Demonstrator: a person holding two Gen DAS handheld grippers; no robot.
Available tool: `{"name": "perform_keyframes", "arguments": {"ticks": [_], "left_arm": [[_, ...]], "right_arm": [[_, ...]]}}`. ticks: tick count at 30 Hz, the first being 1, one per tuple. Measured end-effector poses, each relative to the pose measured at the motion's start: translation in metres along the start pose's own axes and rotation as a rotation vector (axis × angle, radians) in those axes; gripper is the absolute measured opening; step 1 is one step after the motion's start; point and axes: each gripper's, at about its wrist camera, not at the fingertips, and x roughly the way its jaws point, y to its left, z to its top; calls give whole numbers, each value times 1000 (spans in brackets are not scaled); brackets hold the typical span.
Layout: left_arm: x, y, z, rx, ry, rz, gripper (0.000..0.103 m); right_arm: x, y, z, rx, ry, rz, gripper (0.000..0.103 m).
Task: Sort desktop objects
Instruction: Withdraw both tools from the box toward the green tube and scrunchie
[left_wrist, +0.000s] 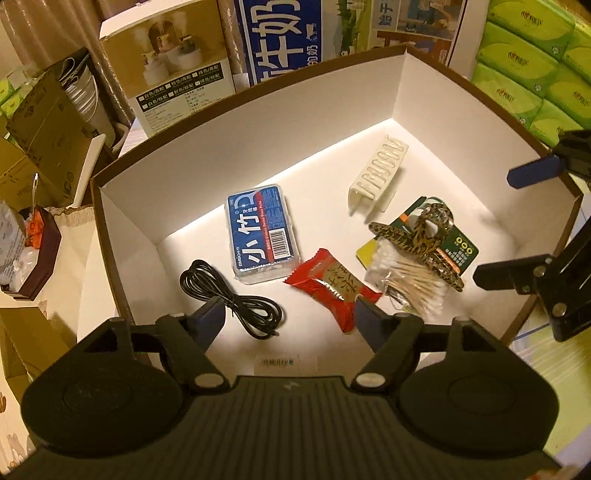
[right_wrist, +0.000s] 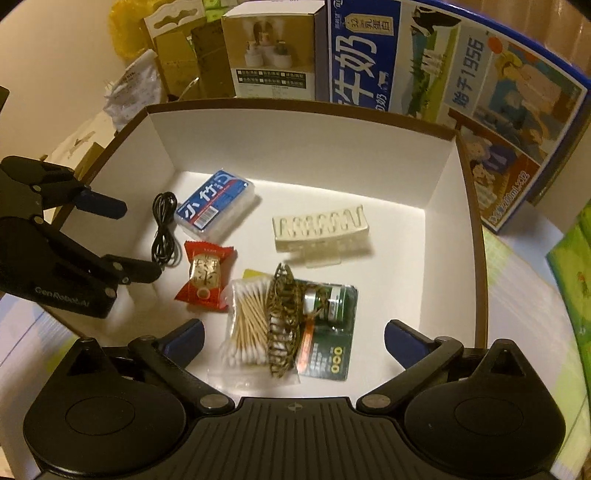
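Observation:
A white box with a brown rim (left_wrist: 258, 122) (right_wrist: 295, 147) holds a blue floss-pick case (left_wrist: 260, 229) (right_wrist: 216, 203), a coiled black cable (left_wrist: 229, 295) (right_wrist: 164, 229), a red snack packet (left_wrist: 328, 284) (right_wrist: 205, 273), a cream slotted rack (left_wrist: 376, 177) (right_wrist: 321, 229), a bag of cotton swabs (left_wrist: 402, 280) (right_wrist: 247, 317), a tiger-striped hair claw (left_wrist: 424, 236) (right_wrist: 282, 321) and a green card pack (left_wrist: 461, 251) (right_wrist: 328, 332). My left gripper (left_wrist: 288, 314) (right_wrist: 129, 236) hovers open above the cable and packet. My right gripper (right_wrist: 295, 334) (left_wrist: 517, 225) hovers wide open above the swabs and claw. Neither holds anything.
Behind the box stand a blue milk carton (right_wrist: 406, 66) and a humidifier carton (left_wrist: 173, 74). Green tissue packs (left_wrist: 535, 66) are stacked at the right. A small dark box of clutter (left_wrist: 33, 258) sits left of the box on the table.

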Motion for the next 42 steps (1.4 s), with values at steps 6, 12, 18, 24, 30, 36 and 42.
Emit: {"name": "perform_keyframes", "arguments": {"ticks": [6, 12, 18, 24, 30, 36, 42], "left_arm": [[-15, -6, -1, -8, -24, 8, 81], [-31, -10, -3, -34, -39, 2, 88], [-45, -12, -6, -63, -42, -7, 88], [-61, -16, -11, -76, -55, 1, 88], [-78, -22, -16, -86, -73, 3, 88], [-97, -31, -23, -99, -94, -1, 88], [-116, -43, -33, -112, -118, -6, 88]], "right_arm": [[-9, 1, -2, 12, -7, -7, 101], [-20, 3, -4, 27, -25, -9, 101], [-35, 5, -7, 31, -49, -10, 101], [-49, 8, -14, 32, -69, -13, 101], [-66, 11, -21, 39, -103, -9, 101], [-87, 15, -31, 47, -148, 5, 101], [-109, 19, -50, 68, -193, 13, 101]]}}
